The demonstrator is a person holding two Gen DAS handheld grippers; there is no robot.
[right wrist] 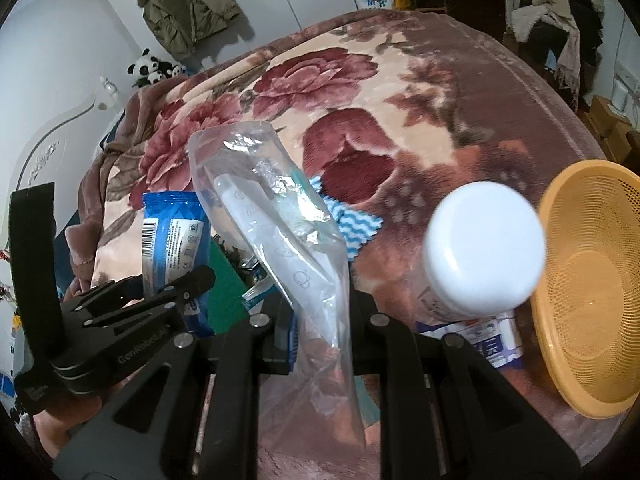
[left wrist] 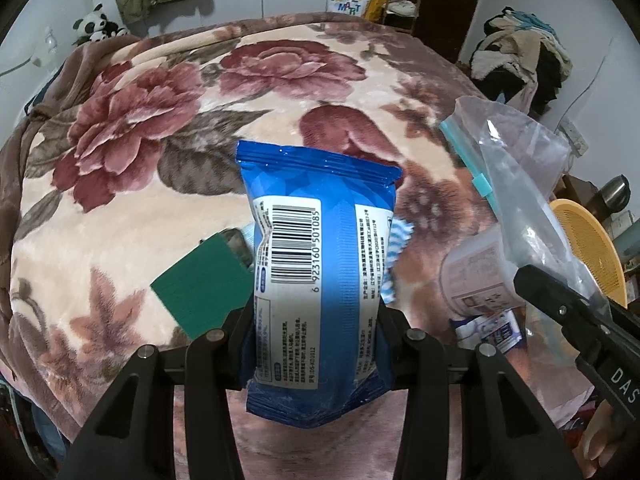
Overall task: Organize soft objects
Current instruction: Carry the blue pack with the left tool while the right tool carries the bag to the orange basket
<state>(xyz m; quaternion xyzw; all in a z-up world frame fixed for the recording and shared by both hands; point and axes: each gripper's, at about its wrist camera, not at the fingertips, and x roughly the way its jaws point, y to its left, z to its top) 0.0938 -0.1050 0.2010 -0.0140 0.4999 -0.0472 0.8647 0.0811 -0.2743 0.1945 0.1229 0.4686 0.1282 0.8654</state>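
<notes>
My left gripper [left wrist: 316,320] is shut on a blue wet-wipe pack [left wrist: 320,248] with a barcode, held upright above the floral blanket [left wrist: 160,120]. The pack also shows in the right wrist view [right wrist: 172,248]. My right gripper [right wrist: 320,312] is shut on a clear zip bag [right wrist: 280,216] with a teal seal, held upright; the bag also shows in the left wrist view [left wrist: 520,184]. A green pad [left wrist: 204,284] and a blue-and-white striped cloth [right wrist: 352,224] lie on the blanket behind the pack.
A white-lidded jar [right wrist: 484,248] lies on a small blue-and-white packet [right wrist: 492,344]. An orange mesh basket [right wrist: 592,300] sits at the bed's right edge. Clothes pile [left wrist: 520,52] at far right, panda toys [left wrist: 96,24] at far left.
</notes>
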